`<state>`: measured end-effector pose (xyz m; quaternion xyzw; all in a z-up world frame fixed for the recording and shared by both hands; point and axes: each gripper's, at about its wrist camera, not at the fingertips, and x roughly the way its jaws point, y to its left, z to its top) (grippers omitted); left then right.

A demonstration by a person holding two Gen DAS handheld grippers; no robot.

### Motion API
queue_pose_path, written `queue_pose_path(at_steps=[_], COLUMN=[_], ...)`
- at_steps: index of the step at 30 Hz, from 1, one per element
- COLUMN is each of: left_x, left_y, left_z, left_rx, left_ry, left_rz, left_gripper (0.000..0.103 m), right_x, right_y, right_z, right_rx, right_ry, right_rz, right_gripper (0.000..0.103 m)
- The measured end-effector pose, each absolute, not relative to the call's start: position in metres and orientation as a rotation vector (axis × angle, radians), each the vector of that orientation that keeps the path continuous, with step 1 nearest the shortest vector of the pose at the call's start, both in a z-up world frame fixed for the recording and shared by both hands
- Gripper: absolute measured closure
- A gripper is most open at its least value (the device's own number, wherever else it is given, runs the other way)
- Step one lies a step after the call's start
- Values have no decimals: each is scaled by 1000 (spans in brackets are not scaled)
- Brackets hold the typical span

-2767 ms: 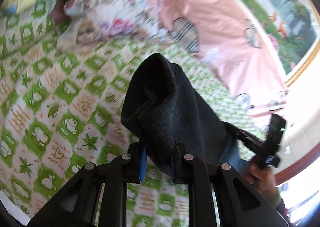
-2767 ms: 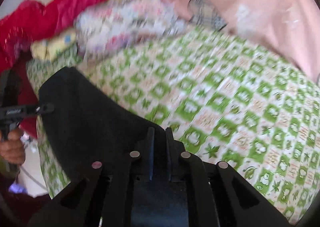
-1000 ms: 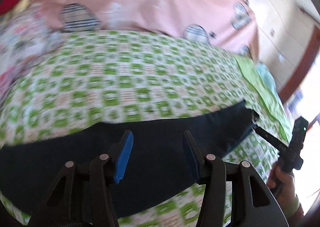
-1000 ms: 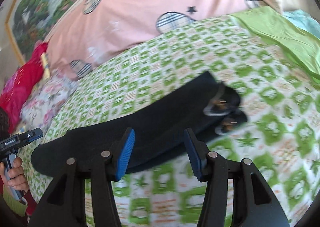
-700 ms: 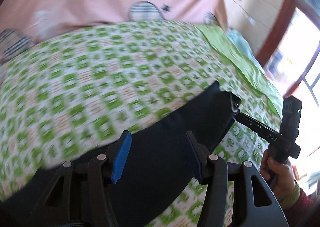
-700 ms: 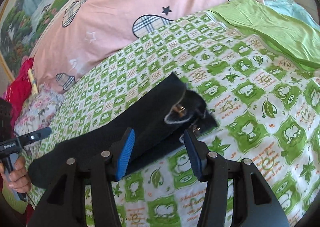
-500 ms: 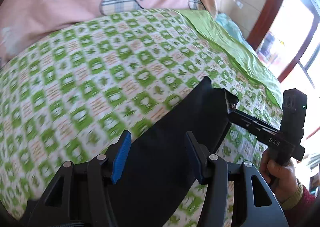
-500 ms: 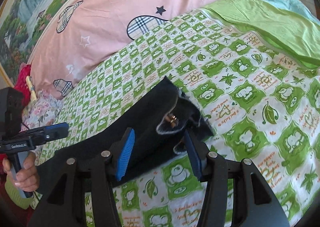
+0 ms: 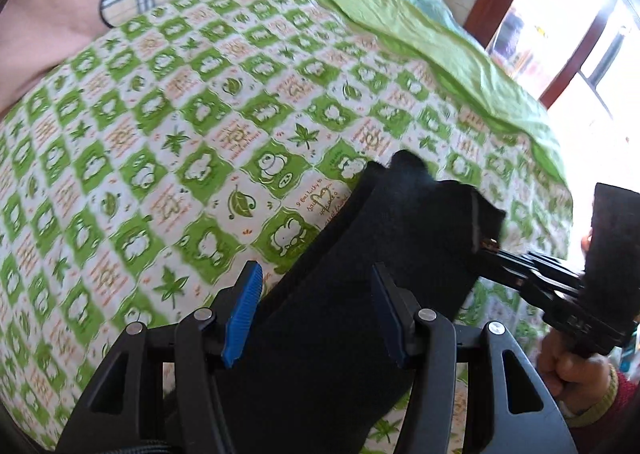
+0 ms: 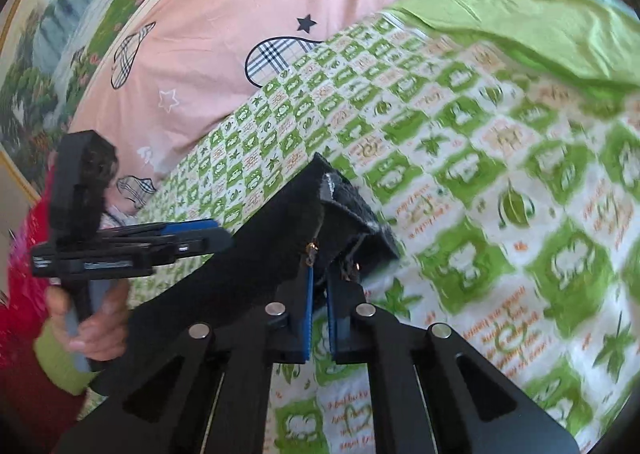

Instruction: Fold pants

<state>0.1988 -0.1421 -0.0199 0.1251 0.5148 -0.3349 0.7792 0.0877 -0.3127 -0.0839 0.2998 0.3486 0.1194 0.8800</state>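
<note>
The right gripper (image 10: 319,308), gaping a second ago, is closing on the waistband corner of the black pants (image 9: 360,294) lying along the green-checked bedsheet (image 9: 168,142), while the left gripper (image 9: 316,312) is hovering unclenched astride them, readying the next fold.

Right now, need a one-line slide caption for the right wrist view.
Right gripper closing on the waistband end of black pants lying on a green checked bedsheet; left gripper open alongside.

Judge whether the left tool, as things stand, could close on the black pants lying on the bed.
Probably yes: the left tool stands open with the black pants already between its blue pads, and nothing lies in the way.
</note>
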Motion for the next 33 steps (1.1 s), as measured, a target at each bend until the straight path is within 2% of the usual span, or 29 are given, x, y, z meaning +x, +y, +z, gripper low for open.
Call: queue_pose_path(at_steps=[2,7,11,14,17,19,21,26,33], left_x=[204,216,224,230,234,235,232,223,205], left_y=[-149,-162,-170,-180,-190,-194,-196,-187,-148], left_z=[-28,-43,-51,-57,-60,-60,-58,-43,6], left_rx=[287,295,270,242,233,214,206,164,64], left_ry=[1131,1179,1216,1243,1246,1250,1241,1188,1092], left_rz=[-733,-752,-795,-825,-851,-878,-898,-914,-924], left_gripper=[47,47,49,53,64,82,90,94,94], right_x=[87,90,96,99,103,106,106,103,94], right_y=[-310,-315,-320,-321,-322,-324,-323,-320,-307], right_z=[-86,-96,-105,-108,-111,-113,-112,-103,-64], right_rx=[617,677,730,760,780,791,783,759,728], right_ry=[758,776,787,785,772,762,757,724,616], right_rz=[236,215,213,214,225,242,253,296,445], right_gripper=[91,90,84,82,82,83,84,89,90])
